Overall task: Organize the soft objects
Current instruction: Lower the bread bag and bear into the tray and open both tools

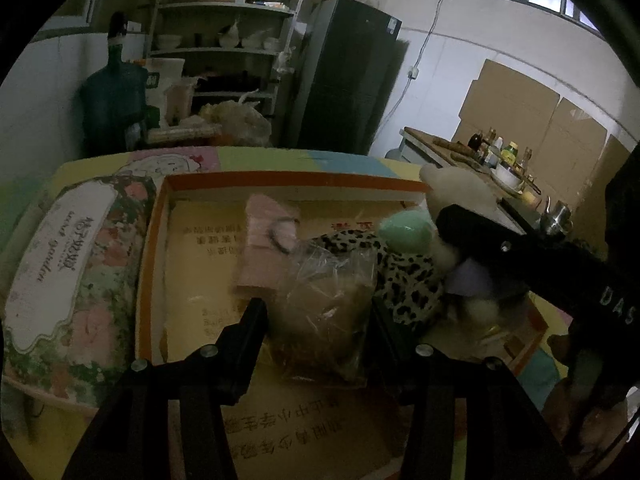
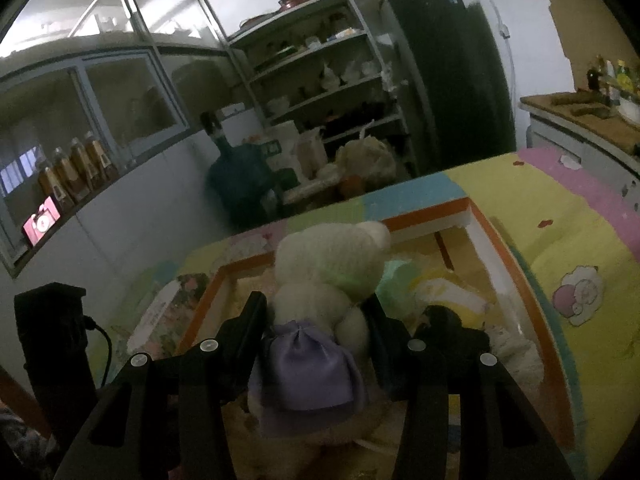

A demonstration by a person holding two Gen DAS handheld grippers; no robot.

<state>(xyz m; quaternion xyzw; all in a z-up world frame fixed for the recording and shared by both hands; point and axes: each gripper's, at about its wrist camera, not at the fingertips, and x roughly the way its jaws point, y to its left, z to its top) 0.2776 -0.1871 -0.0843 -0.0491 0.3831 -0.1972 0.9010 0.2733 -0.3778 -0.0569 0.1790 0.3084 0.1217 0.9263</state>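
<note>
An orange-rimmed cardboard box (image 1: pixel 288 179) lies on the colourful mat. In the left wrist view my left gripper (image 1: pixel 318 312) is shut on a clear plastic bag with a brown soft item (image 1: pixel 328 320), held over the box. A pink folded cloth (image 1: pixel 266 248), a leopard-print fabric (image 1: pixel 404 276) and a green ball (image 1: pixel 404 230) lie in the box. My right gripper (image 2: pixel 316 312) is shut on a cream plush toy (image 2: pixel 328 268) with a purple satin bow (image 2: pixel 304 368), over the box (image 2: pixel 516 264). The right gripper also shows in the left wrist view (image 1: pixel 472 236).
A floral-print pillow pack (image 1: pixel 68 276) lies left of the box. Behind the table stand a shelf rack (image 1: pixel 228 40), a dark fridge (image 1: pixel 348 76) and a water jug (image 1: pixel 112 100). A counter with bottles (image 1: pixel 496 156) is at the right.
</note>
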